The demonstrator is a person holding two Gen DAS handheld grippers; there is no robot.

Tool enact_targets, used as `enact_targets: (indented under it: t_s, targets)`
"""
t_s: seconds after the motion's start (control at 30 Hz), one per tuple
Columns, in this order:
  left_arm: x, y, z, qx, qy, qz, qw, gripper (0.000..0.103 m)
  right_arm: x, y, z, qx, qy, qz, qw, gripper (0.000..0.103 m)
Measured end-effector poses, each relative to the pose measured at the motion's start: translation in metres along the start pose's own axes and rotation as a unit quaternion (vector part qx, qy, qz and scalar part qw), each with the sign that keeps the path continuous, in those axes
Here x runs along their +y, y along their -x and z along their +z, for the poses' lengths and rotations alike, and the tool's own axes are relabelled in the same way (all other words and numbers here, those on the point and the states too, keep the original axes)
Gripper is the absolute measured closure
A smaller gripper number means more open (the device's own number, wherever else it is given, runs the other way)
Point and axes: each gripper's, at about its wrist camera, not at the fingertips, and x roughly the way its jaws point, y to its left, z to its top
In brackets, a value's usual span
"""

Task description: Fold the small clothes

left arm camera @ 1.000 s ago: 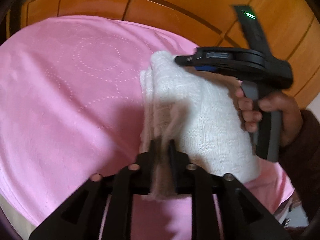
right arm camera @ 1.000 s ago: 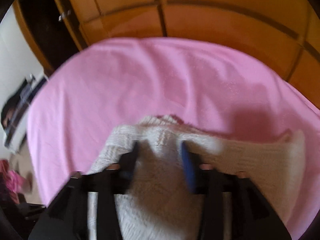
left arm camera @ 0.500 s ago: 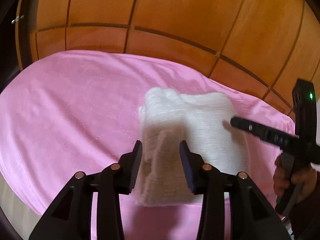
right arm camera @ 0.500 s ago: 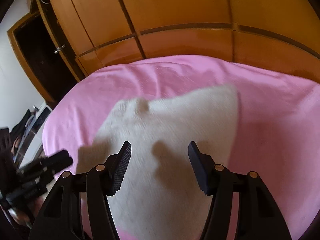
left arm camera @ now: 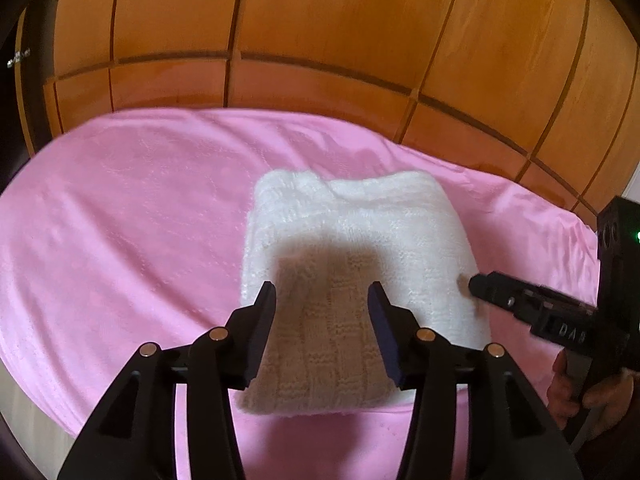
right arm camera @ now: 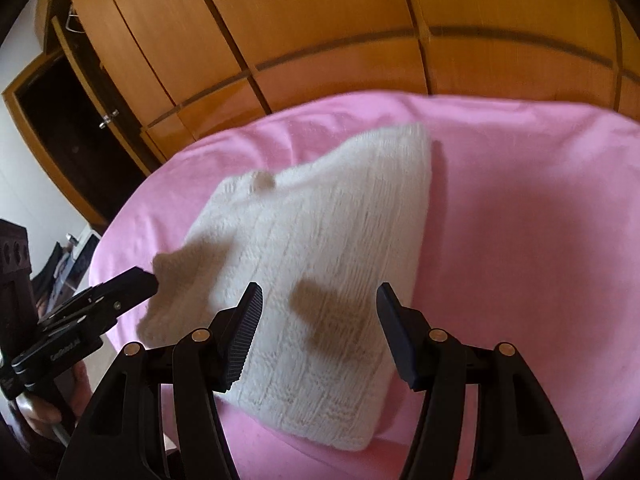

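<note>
Left wrist: left gripper point(left arm camera: 322, 294) spread, nothing pinched, jaws just been opening; a sec ago it clamped the white knit point(left arm camera: 360, 248), now folded on pink sheet point(left arm camera: 120, 220). Right wrist: right gripper point(right arm camera: 320, 296) spread, empty, over knit.

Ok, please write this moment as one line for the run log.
garment: white knit folded on pink cover | left gripper: just opened, empty | right gripper: open, empty

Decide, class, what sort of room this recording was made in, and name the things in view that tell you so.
Most likely a bedroom. A folded white knitted garment lies on a pink sheet spread over what looks like a bed, and close behind it stands a wall of wooden wardrobe doors, one at the left hanging open.
</note>
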Motion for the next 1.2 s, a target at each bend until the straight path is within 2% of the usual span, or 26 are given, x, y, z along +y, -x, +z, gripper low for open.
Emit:
enact_targets:
  t_s: [0.03,0.1,0.13,0.2,0.3,0.33,0.37,0.4,0.47,0.63,0.7,0.77,0.83,0.87,0.93,1.0,1.07,1.2]
  targets:
    - [0.002,-0.008,-0.002,0.010,0.004,0.001,0.9999,0.054,0.000,-0.006,-0.004,0.010,-0.002,0.000,1.000,0.043]
    - [0.008,-0.030,-0.007,0.043,0.009,0.015,0.9989,0.054,0.002,-0.019,-0.012,0.014,0.000,-0.018,1.000,0.031]
    - [0.013,-0.042,-0.011,0.062,0.013,0.026,0.9977,0.052,0.004,-0.023,-0.015,0.017,0.006,-0.027,0.999,0.027]
    - [0.023,-0.048,-0.014,0.065,0.031,0.017,0.9973,0.046,0.008,-0.027,-0.018,0.020,0.018,-0.036,0.999,0.025]
    - [0.033,-0.041,-0.011,0.055,0.050,-0.005,0.9972,0.042,-0.001,-0.016,-0.009,0.015,0.001,0.003,1.000,0.023]
    - [0.037,-0.040,-0.010,0.050,0.055,-0.001,0.9973,0.035,-0.008,-0.013,-0.005,0.010,-0.015,0.020,1.000,0.020]
    - [0.043,-0.039,-0.008,0.047,0.061,-0.001,0.9970,0.032,-0.023,-0.011,0.001,0.005,-0.048,0.037,0.998,0.015]
    - [0.046,-0.040,-0.007,0.048,0.067,-0.011,0.9965,0.031,-0.032,-0.011,0.004,0.002,-0.068,0.042,0.997,0.015]
    - [0.058,-0.047,-0.004,0.063,0.097,-0.057,0.9916,0.023,-0.054,-0.015,0.012,-0.004,-0.117,0.066,0.991,0.015]
    - [0.081,-0.073,-0.004,0.093,0.156,-0.123,0.9757,0.023,-0.081,-0.053,0.025,0.033,-0.166,0.125,0.978,0.015]
    - [0.090,-0.086,-0.009,0.108,0.174,-0.159,0.9659,0.027,-0.081,-0.074,0.025,0.056,-0.178,0.156,0.970,0.015]
    - [0.093,-0.093,-0.012,0.112,0.179,-0.187,0.9594,0.038,-0.076,-0.089,0.022,0.070,-0.174,0.188,0.964,0.015]
    - [0.096,-0.097,-0.015,0.110,0.178,-0.211,0.9548,0.049,-0.066,-0.095,0.020,0.071,-0.156,0.187,0.967,0.018]
    - [0.098,-0.098,-0.017,0.109,0.180,-0.221,0.9524,0.056,-0.058,-0.097,0.021,0.078,-0.145,0.185,0.969,0.028]
    - [0.099,-0.095,-0.018,0.105,0.178,-0.235,0.9497,0.063,-0.050,-0.093,0.022,0.077,-0.131,0.180,0.972,0.042]
    - [0.094,-0.089,-0.017,0.098,0.167,-0.245,0.9500,0.066,-0.039,-0.078,0.024,0.064,-0.108,0.165,0.978,0.051]
    - [0.089,-0.084,-0.015,0.095,0.159,-0.253,0.9495,0.067,-0.030,-0.065,0.026,0.051,-0.090,0.159,0.982,0.054]
    - [0.064,-0.073,-0.006,0.093,0.146,-0.289,0.9415,0.068,-0.025,-0.016,0.024,0.003,-0.077,0.161,0.984,0.055]
